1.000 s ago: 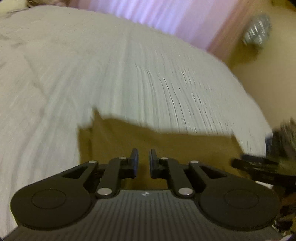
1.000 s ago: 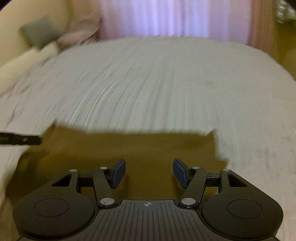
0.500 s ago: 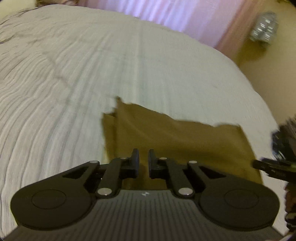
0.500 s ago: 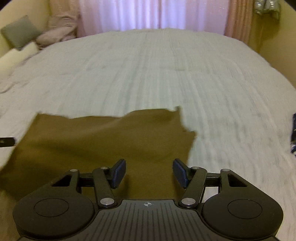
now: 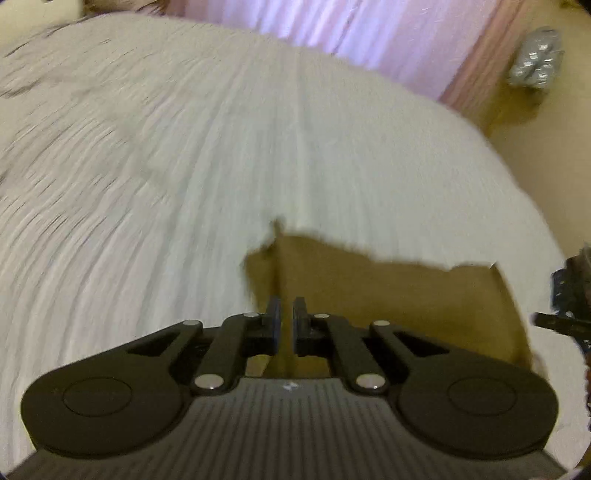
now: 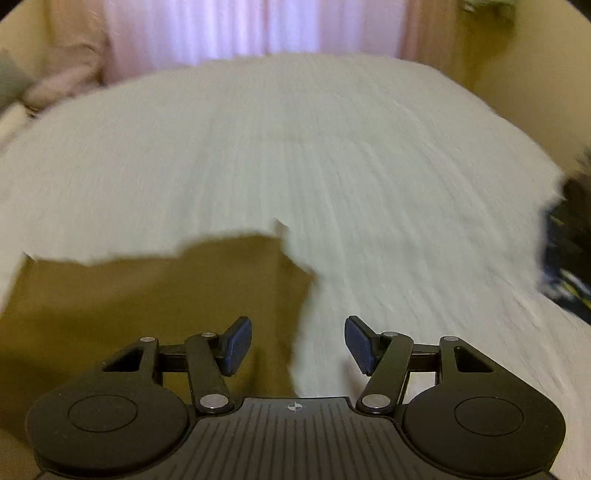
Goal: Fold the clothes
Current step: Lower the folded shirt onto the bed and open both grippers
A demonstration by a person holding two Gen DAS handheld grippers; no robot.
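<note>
Blurring garment [image 5: 388, 302] | left claw [image 5: 286, 325] near-closed, grip unclear | right claw [image 6: 298, 343] wide, empty

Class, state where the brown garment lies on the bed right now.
The brown garment lies on the white bedspread at its near edge, directly ahead of the left gripper and left of the right gripper.

The cloth [image 6: 147, 295] lies on the bed [image 6: 332, 147] by its near edge. A curtain [image 6: 258, 26] hangs beyond the far edge, pillows [image 6: 44, 88] at the far left corner.
</note>
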